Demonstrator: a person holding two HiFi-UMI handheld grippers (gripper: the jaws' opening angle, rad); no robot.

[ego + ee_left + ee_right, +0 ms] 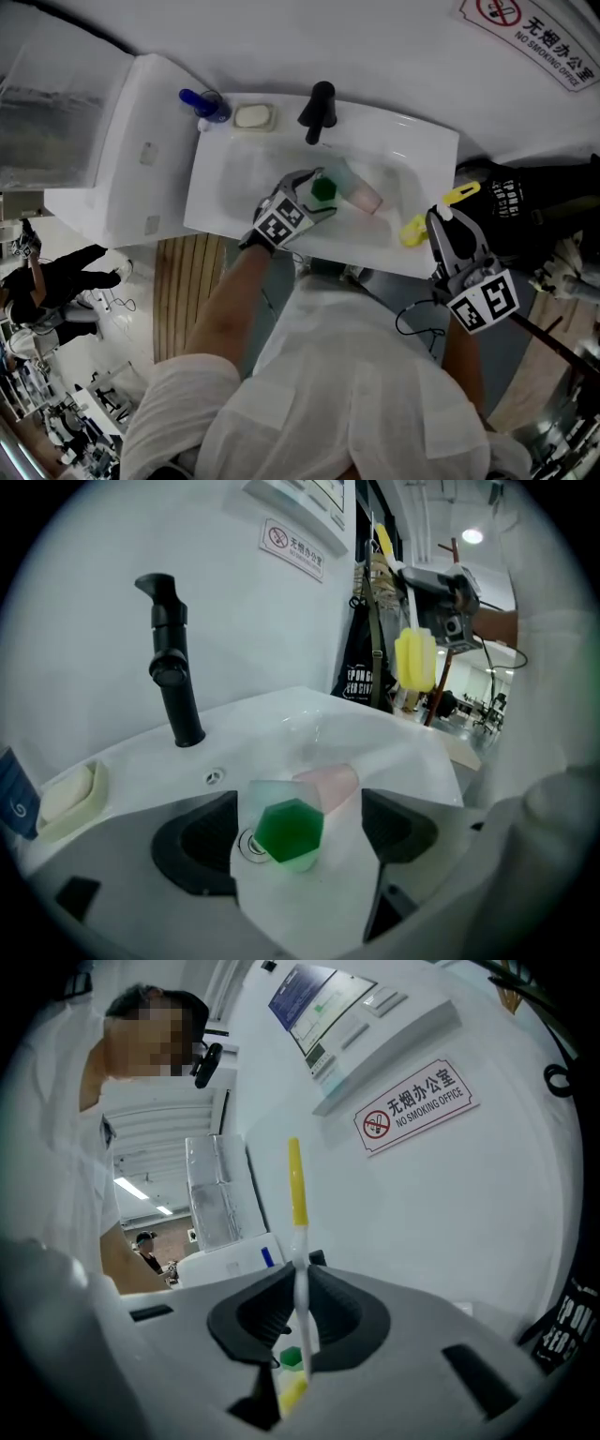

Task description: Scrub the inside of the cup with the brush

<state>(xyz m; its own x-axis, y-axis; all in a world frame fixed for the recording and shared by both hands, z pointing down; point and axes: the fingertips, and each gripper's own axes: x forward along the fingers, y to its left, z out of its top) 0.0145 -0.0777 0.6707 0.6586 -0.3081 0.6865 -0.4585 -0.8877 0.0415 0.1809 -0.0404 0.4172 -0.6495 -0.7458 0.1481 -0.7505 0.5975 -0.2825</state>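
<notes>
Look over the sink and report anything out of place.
The cup lies tipped on its side in the basin of the sink instead of standing upright. Nothing looks spilled or damaged.

White sink [220, 183], black faucet [318, 111], left claw [309, 186] over cup [359, 195] in basin, right claw [439, 220] gripping yellow brush [414, 232]

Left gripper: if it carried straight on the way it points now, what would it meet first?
Most likely the cup, lying in the sink with its green base toward the left gripper, in line with its open jaws; the gap is hard to judge.
</notes>
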